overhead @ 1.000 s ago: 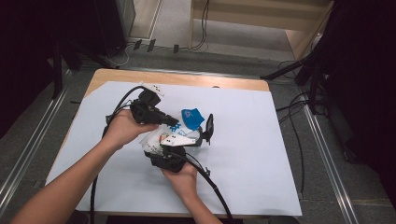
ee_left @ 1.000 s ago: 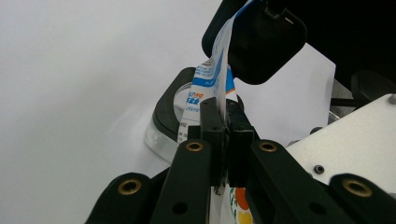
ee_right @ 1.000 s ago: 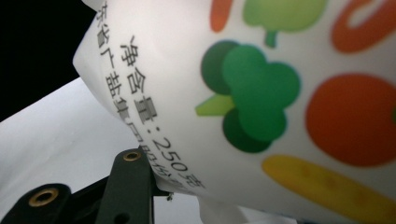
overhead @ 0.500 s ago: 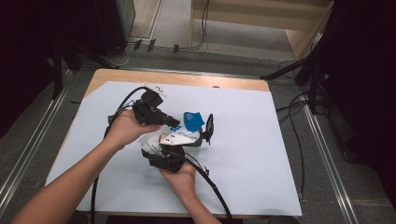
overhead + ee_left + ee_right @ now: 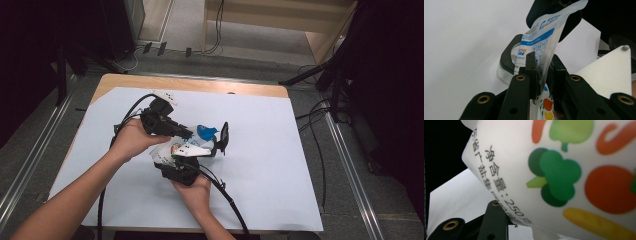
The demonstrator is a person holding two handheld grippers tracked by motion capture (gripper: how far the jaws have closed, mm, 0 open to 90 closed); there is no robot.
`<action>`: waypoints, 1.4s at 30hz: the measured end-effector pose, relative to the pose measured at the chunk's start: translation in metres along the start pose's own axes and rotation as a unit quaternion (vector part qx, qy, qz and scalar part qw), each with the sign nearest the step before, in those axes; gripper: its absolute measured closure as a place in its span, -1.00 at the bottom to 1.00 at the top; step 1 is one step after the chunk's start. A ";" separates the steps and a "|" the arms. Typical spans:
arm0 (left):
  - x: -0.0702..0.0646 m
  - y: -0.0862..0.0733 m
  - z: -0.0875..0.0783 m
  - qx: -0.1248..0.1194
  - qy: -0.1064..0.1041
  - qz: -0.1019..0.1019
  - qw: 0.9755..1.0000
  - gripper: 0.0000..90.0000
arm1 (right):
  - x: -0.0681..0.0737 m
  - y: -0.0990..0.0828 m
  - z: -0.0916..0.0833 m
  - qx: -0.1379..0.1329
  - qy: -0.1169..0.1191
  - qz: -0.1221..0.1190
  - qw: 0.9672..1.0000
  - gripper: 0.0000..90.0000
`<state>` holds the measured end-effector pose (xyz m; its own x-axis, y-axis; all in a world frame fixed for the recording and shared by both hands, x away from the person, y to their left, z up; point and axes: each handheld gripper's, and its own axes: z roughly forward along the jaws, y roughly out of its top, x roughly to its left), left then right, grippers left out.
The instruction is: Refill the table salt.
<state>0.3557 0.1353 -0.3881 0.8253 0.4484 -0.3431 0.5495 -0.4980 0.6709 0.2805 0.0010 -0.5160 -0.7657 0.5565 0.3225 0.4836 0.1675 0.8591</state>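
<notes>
A white pouch [image 5: 161,152] printed with vegetables [image 5: 559,170] and topped by a blue panel [image 5: 205,133] is held up over the middle of the table. My left gripper [image 5: 187,135] comes in from the left. In the left gripper view [image 5: 544,72] its jaws flank the pouch's thin upper edge [image 5: 541,42]; they have just been opening, and a narrow gap shows beside the film. My right gripper [image 5: 197,150] comes up from below. Its jaws clasp the pouch's body and have just closed a little further on it.
A white sheet [image 5: 260,170] covers most of the wooden table [image 5: 200,84]. Black cables [image 5: 227,197] trail from both grippers toward the near edge. Beyond the table lie grey floor, more cables [image 5: 315,130] and dark stands.
</notes>
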 end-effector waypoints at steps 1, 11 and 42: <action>0.000 -0.001 -0.001 -0.003 -0.001 -0.001 1.000 0.77 | 0.001 0.000 0.000 -0.001 0.003 0.002 1.000 0.30; 0.005 -0.010 -0.011 -0.010 -0.001 -0.011 1.000 0.93 | 0.001 -0.001 -0.002 -0.001 0.000 -0.001 1.000 0.31; 0.000 0.000 -0.008 -0.003 0.008 -0.010 1.000 1.00 | 0.004 0.009 0.004 -0.007 0.011 0.026 1.000 0.24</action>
<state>0.3542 0.1415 -0.3830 0.8119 0.4707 -0.3453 0.5650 -0.4846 0.6678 0.2835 0.0077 -0.5091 -0.7484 0.5468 0.3754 0.5175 0.1273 0.8462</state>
